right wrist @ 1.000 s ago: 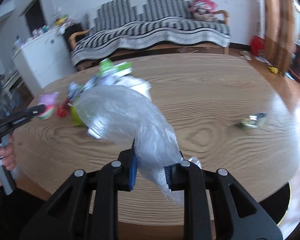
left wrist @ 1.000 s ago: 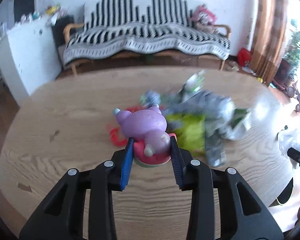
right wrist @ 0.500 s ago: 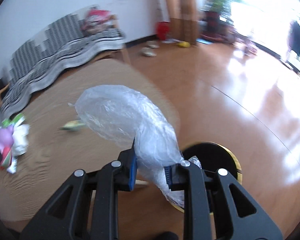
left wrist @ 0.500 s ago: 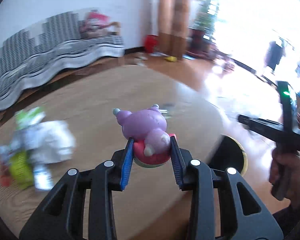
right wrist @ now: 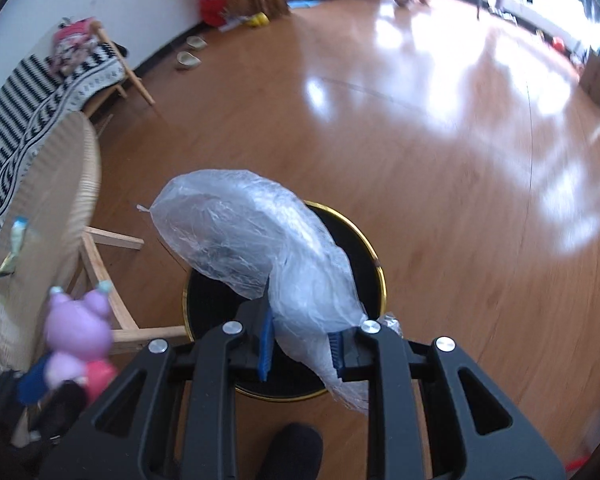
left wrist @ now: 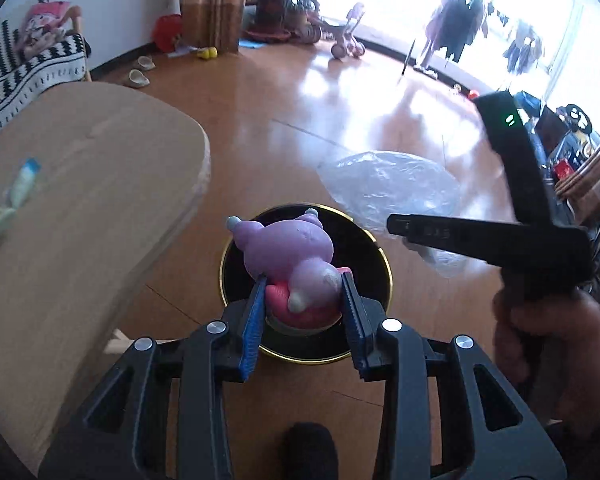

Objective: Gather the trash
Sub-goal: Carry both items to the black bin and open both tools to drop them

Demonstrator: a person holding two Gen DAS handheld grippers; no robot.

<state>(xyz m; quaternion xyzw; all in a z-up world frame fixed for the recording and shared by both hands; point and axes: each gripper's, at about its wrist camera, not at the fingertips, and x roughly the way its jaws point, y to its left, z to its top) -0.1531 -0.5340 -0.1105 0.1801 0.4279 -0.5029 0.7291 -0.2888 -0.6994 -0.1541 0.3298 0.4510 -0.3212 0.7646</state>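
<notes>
My left gripper is shut on a purple and pink toy figure and holds it above a black bin with a gold rim on the floor. My right gripper is shut on a clear crumpled plastic bag and holds it over the same bin. The bag and the right gripper show in the left wrist view to the right of the bin. The toy shows at the lower left of the right wrist view.
The oval wooden table stands left of the bin, with a small wrapper on it. A striped sofa is behind the table. Shiny wooden floor spreads to the right. Plants and toys are by the window.
Both grippers have swung away from the table to the right and down, and now hang over the bin. Each holds the same item as before.
</notes>
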